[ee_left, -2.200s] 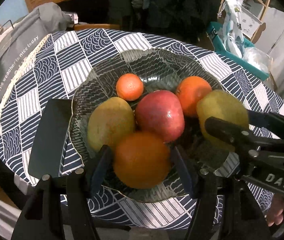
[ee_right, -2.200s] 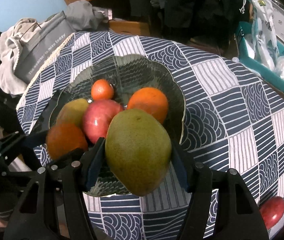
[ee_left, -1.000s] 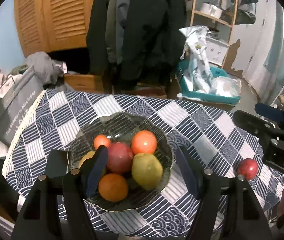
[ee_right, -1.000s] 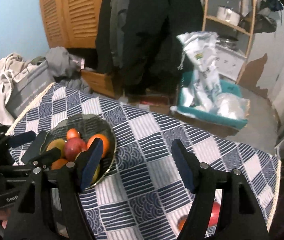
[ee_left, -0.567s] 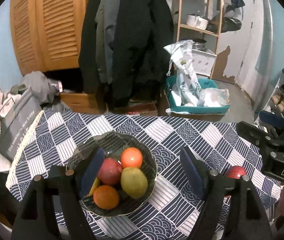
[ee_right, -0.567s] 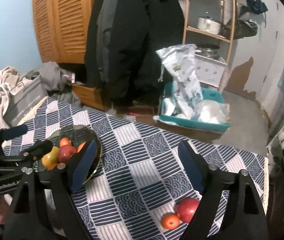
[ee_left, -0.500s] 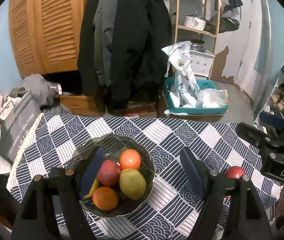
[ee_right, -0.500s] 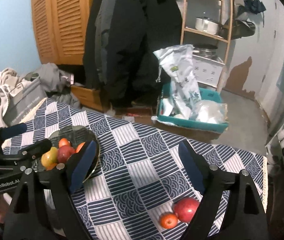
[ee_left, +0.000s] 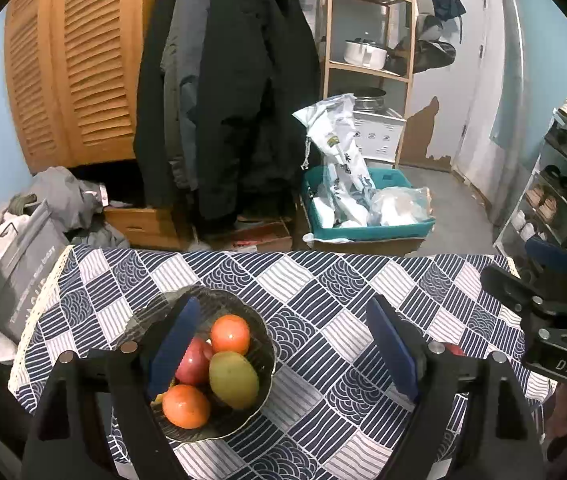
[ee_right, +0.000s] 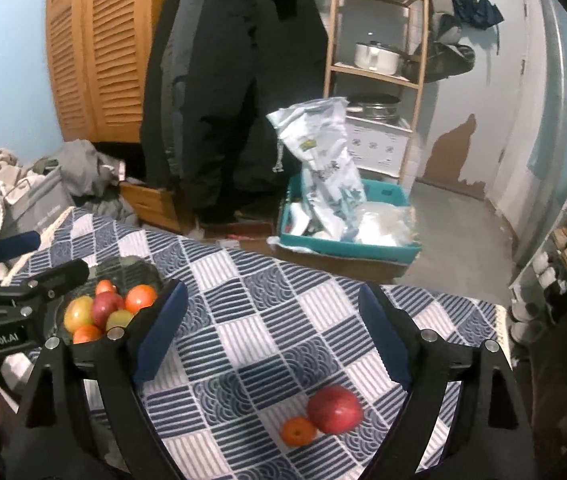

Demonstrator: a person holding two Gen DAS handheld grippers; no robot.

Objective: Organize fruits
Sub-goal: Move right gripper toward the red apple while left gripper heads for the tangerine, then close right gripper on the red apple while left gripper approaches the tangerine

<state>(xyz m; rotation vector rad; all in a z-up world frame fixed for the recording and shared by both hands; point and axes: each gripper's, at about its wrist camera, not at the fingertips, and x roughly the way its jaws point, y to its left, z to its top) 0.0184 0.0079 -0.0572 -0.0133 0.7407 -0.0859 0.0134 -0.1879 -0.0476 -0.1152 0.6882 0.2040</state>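
A dark glass bowl [ee_left: 219, 300] stands on the left of the blue-and-white checked tablecloth [ee_left: 323, 288]. In it lie two oranges [ee_left: 230, 334], a red apple [ee_left: 193, 360], a green mango [ee_left: 233, 380] and more fruit. My left gripper [ee_left: 281, 312] hovers above and behind the bowl, its jaws opening with nothing between them. My right gripper [ee_right: 272, 296] is held over the table's middle, jaws likewise opening and empty. Below it, near the front right edge, a second red apple [ee_right: 334, 403] touches a small orange [ee_right: 298, 431]. The bowl [ee_right: 131, 270] shows at the left of the right wrist view.
Clothes and a grey bag [ee_left: 23, 264] lie off the table's left side. Beyond the far edge are a teal crate [ee_left: 367, 228] of plastic bags, hanging dark coats [ee_left: 227, 100] and a wooden shelf [ee_left: 367, 68]. A shoe rack [ee_left: 563, 184] stands at the right.
Both grippers let go of an orange and the mango in the bowl, then drew back and up. Their jaws widened, and the apple and small orange on the table came into view.
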